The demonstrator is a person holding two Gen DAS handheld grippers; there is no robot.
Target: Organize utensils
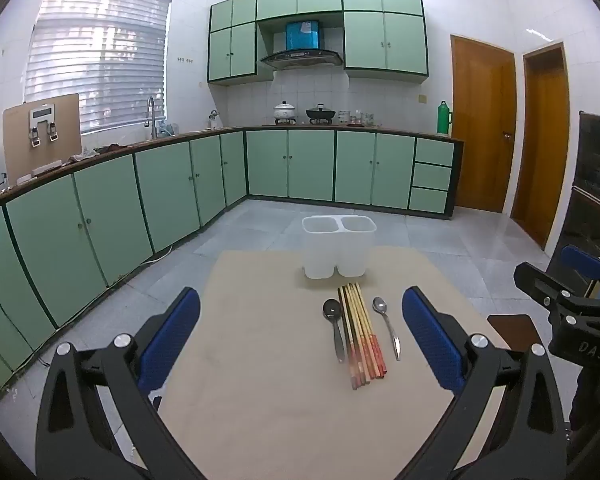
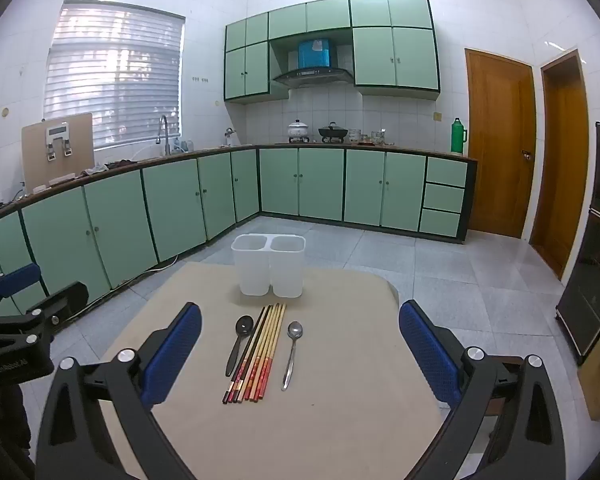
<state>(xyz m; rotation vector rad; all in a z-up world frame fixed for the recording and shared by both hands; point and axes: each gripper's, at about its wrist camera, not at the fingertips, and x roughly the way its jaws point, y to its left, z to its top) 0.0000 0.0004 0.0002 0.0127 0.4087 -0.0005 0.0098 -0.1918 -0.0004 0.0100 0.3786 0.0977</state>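
Left wrist view: the left gripper (image 1: pixel 300 336) hovers low over a beige table (image 1: pixel 260 400), its blue-padded fingers (image 1: pixel 178 332) spread wide with nothing between them.
Right wrist view: the right gripper (image 2: pixel 300 344) hangs over the same table (image 2: pixel 340 420), jaws likewise spread and holding nothing.
Neighbouring tool: the right gripper (image 1: pixel 572 300) shows at the edge of the left view, beside the table; the left gripper (image 2: pixel 16 320) shows at the opposite edge of the right view.
Utensils: a bundle of chopsticks (image 2: pixel 256 354) lies flat on the table, side by side, red-patterned ends toward the grippers.
Dark spoon: a black spoon (image 2: pixel 239 340) lies just beside the chopsticks, bowl pointing away.
Metal spoon: a steel spoon (image 2: pixel 292 350) lies near the other side of the bundle, apart from it.
Holder: a white two-compartment utensil holder (image 2: pixel 268 268) stands upright just beyond the chopstick tips, near the far table edge; what shows of both compartments is bare.
Beyond: grey tiled floor (image 2: pixel 440 280), then green cabinets (image 2: pixel 320 188) under a counter with pots (image 2: pixel 298 128), and wooden doors (image 2: pixel 498 148).
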